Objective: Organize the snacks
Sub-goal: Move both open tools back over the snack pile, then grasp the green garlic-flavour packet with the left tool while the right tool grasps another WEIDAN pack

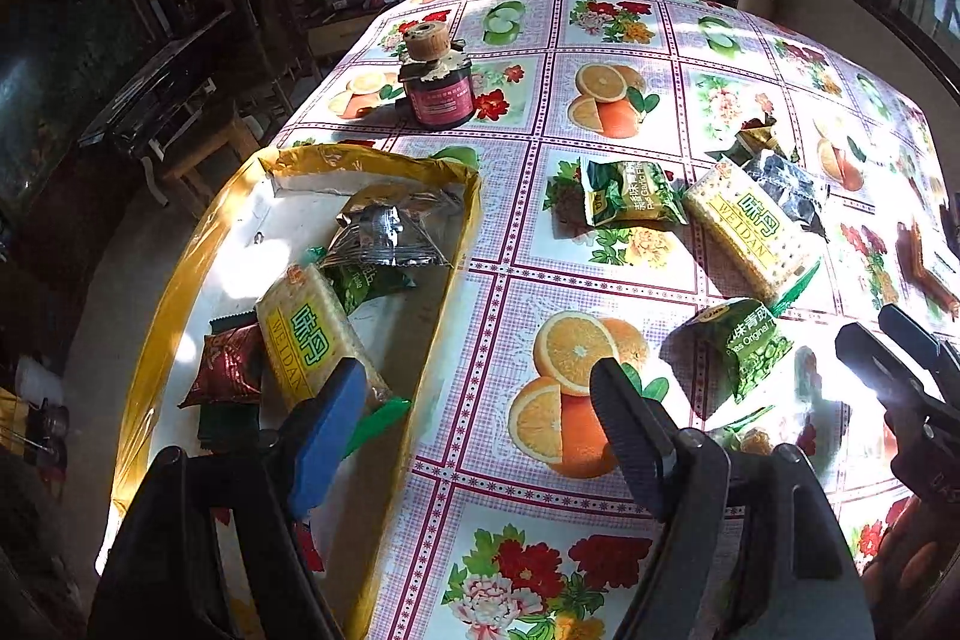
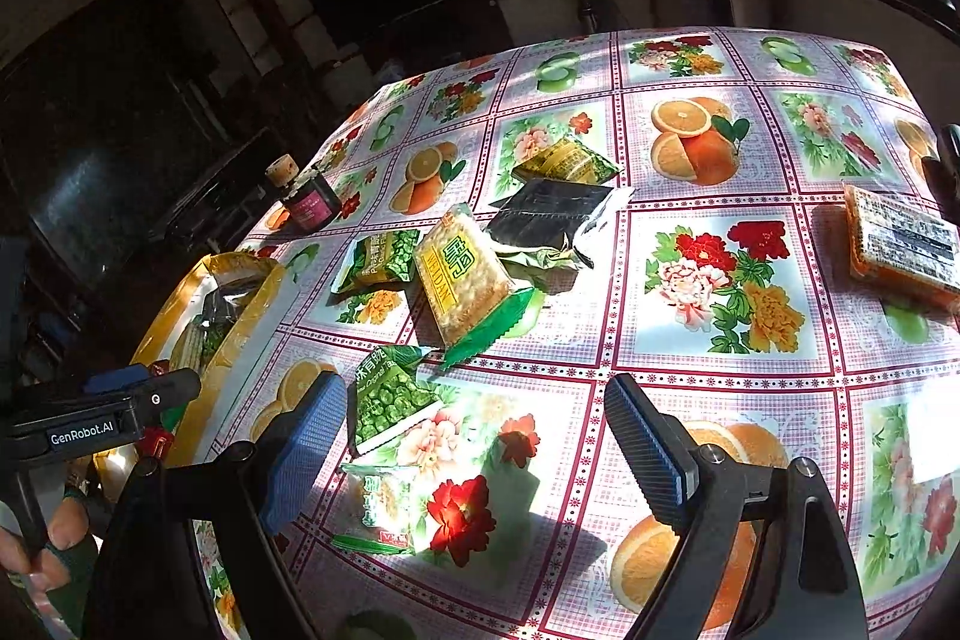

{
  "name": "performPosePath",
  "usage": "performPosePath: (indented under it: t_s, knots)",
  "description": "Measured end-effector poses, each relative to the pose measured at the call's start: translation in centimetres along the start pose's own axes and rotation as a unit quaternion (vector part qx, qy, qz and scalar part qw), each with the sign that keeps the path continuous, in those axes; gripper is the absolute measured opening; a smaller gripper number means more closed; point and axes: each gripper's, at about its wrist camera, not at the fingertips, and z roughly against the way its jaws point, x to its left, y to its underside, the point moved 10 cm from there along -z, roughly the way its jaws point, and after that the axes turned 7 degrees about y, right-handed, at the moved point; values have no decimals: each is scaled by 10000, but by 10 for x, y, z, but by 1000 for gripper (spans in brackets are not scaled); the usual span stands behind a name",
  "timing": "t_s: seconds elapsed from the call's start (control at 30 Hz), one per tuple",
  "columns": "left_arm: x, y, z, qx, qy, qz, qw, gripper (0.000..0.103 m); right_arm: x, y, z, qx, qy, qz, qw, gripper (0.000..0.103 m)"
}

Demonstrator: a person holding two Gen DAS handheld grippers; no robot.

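Note:
A yellow-rimmed tray (image 1: 462, 220) at the table's left holds a Weidan cracker pack (image 1: 306, 346), a red packet (image 1: 231, 364), a silver packet (image 1: 384, 232) and a green packet. My left gripper (image 1: 480, 430) hangs open over the tray's right rim, with nothing between its fingers. Loose on the tablecloth lie a second Weidan cracker pack (image 2: 468, 274), two green pea packs (image 2: 381, 259) (image 2: 390, 400), a small pale green pack (image 2: 384, 511), a black packet (image 2: 552, 214) and a yellow-green pack (image 2: 567, 163). My right gripper (image 2: 480, 448) is open above the near pea pack, which lies by its left finger, untouched.
A dark jar with a cork lid (image 1: 435, 91) stands beyond the tray. An orange pack (image 2: 900, 244) lies at the far right. The flowered tablecloth (image 2: 720, 280) covers the table; its left edge drops off beside the tray. A hand (image 2: 36, 550) holds the left gripper's handle.

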Motion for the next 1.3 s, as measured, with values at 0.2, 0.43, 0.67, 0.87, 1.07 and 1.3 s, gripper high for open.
performPosePath:
  t_s: [0.2,0.43,0.67,0.87,1.07,1.3]
  knots:
    - [-26,-38,-23,-42,-124,-898,9959,76,17,-23,-45,203,242,925,9952,84]
    - [-58,-75,-55,16,-361,-1970,9797,76,29,-33,-94,531,505,1654,9835,79]
    - [-78,-91,-88,228,-487,-2702,9613,76,11,-28,-96,762,455,1450,9854,49]
    - [-93,-96,-101,241,-454,-3035,9515,77,-25,-20,-49,509,140,544,9971,49]
    - [-92,-96,-104,412,-20,-2781,9597,76,-39,-8,-3,272,-166,24,9995,49]
    - [-107,-97,-106,512,257,-3142,9476,86,-27,-2,27,101,-440,-176,9988,49]
